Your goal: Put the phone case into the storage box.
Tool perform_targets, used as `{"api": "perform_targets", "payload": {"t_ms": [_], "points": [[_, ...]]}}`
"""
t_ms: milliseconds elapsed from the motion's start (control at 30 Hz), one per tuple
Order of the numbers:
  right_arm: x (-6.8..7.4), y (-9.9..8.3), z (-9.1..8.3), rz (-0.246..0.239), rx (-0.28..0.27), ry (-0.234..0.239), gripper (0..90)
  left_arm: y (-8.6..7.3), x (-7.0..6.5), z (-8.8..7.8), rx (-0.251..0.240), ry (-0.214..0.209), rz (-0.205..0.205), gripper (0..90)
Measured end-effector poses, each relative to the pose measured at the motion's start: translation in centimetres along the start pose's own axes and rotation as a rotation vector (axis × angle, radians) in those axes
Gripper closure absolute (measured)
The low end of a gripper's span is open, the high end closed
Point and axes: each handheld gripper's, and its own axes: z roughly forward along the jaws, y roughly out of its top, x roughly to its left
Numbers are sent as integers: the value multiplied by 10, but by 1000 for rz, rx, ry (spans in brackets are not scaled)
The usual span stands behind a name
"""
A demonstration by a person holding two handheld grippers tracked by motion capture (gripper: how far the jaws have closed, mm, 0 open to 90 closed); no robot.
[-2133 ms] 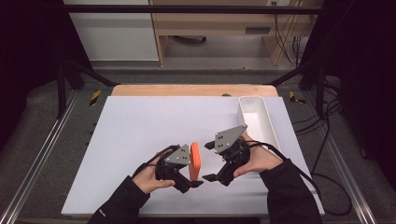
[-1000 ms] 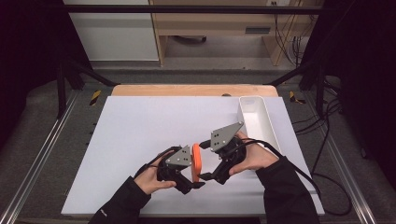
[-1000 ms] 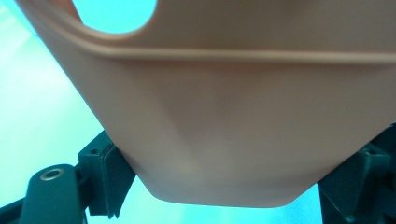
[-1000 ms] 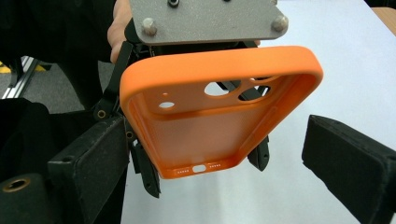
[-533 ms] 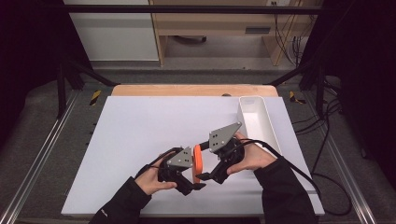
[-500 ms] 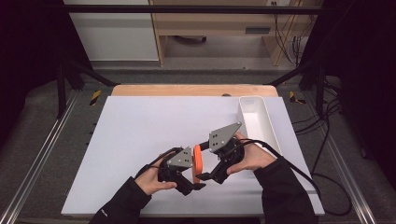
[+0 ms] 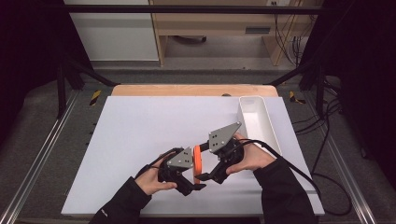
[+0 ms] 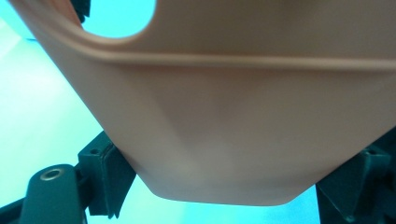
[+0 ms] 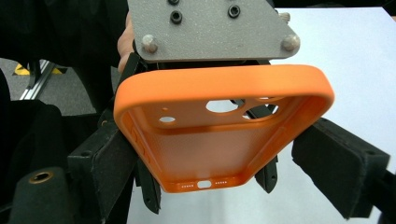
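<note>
Orange phone case [image 7: 197,162] is held up off the white table [image 7: 140,135] between both grippers, near the table's front edge, slightly right of centre. In the high view it shows edge-on, a thin orange strip standing upright between the two tools.

Left gripper [image 7: 192,183] is clamped on the case: in the left gripper view the case's flat back [image 8: 243,130] sits right between the two black jaws, with the camera cutout at the top left. Left hand [image 7: 154,179] is low, close to the front edge.

Right gripper [image 7: 205,177] comes in from the right; its jaws have just been closing, with the case between them. In the right gripper view the open inner side of the case [image 9: 219,140] faces the camera, port holes at the bottom rim. The left pad [image 9: 109,168] touches the case's side wall; the right pad [image 9: 338,163] sits just beside the opposite wall, contact there can't be told. Right hand [image 7: 252,158] is behind it, cable trailing off to the right.

White tray [image 7: 257,119] stands at the right edge of the table, just beyond the right hand, apart from the case. Wooden strip [image 7: 187,90] runs along the far edge. Left and far half of the table is open surface. Little room between the hands and the front edge.
</note>
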Motion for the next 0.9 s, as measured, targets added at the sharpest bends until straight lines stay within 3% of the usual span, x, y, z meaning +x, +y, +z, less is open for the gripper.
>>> {"api": "perform_targets", "payload": {"t_ms": [900], "points": [[1,-1,3,-23,-10,9,158,0,-1,1,4,-13,8,152]]}}
